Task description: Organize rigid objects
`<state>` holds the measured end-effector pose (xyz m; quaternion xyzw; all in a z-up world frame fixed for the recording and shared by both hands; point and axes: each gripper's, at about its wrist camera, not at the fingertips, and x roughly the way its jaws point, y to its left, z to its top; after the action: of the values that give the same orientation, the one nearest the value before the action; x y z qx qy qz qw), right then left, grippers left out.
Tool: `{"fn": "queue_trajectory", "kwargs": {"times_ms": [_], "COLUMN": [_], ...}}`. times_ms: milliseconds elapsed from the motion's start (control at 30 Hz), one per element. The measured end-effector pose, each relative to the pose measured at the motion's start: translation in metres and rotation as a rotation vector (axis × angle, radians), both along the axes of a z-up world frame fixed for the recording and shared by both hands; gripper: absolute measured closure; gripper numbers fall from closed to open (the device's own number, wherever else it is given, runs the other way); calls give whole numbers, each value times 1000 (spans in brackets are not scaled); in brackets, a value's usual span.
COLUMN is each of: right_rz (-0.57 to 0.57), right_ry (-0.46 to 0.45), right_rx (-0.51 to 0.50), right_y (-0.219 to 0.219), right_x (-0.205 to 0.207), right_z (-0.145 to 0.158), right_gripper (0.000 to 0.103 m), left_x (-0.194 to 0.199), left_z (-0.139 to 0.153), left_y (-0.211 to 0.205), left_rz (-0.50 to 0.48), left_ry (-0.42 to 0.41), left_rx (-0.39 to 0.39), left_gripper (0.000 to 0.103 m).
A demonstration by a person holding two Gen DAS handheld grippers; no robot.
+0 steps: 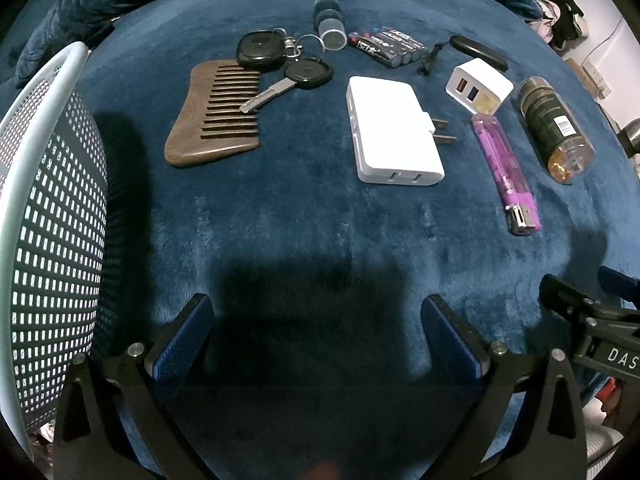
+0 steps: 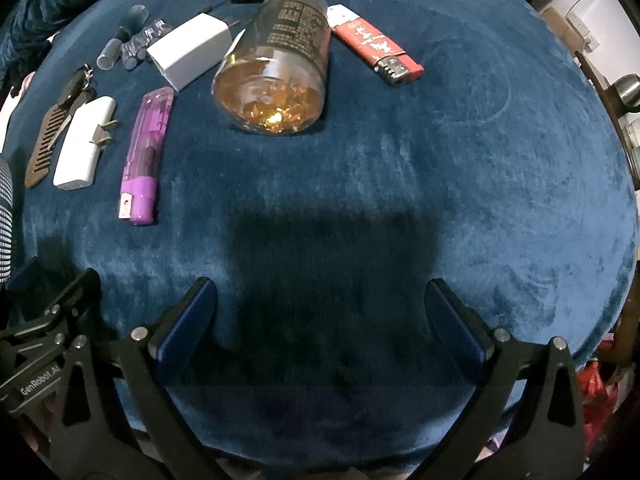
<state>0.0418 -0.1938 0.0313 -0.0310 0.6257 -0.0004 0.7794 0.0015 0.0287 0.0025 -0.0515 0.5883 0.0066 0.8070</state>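
Observation:
Small rigid items lie on a blue plush cloth (image 1: 304,216). In the left wrist view: a brown wooden comb (image 1: 216,114), car keys with a fob (image 1: 280,64), batteries (image 1: 386,48), a white plug adapter (image 1: 394,130), a white USB charger (image 1: 479,85), a purple lighter (image 1: 505,172) and a clear bottle (image 1: 554,128) on its side. The right wrist view adds a red lighter (image 2: 374,46) beside the bottle (image 2: 276,64) and purple lighter (image 2: 145,156). My left gripper (image 1: 318,336) and right gripper (image 2: 320,320) are both open and hold nothing, well short of the items.
A white perforated basket (image 1: 48,208) stands at the left edge of the cloth. A small clear tube (image 1: 330,24) and a black oblong case (image 1: 478,53) lie at the back. The right gripper's body (image 1: 592,320) shows at lower right. Clutter and a wall socket sit beyond the right edge.

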Motion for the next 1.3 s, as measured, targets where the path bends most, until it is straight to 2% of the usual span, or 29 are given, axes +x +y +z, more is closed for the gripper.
{"fn": "queue_trajectory", "kwargs": {"times_ms": [67, 133, 367, 1300], "right_rz": [1, -2, 6, 15], "right_ry": [4, 0, -4, -40], "right_rx": [-3, -1, -7, -2], "right_y": [4, 1, 1, 4], "right_x": [10, 8, 9, 12], "right_z": [3, 4, 8, 2], "right_gripper": [0, 0, 0, 0], "left_x": [0, 0, 0, 1], "left_z": [-3, 0, -1, 0], "left_y": [1, -12, -12, -22], "left_rz": [-3, 4, 10, 13], "left_ry": [-3, -4, -7, -10], "left_rx": [0, 7, 11, 20], "left_gripper": [0, 0, 0, 0]}}
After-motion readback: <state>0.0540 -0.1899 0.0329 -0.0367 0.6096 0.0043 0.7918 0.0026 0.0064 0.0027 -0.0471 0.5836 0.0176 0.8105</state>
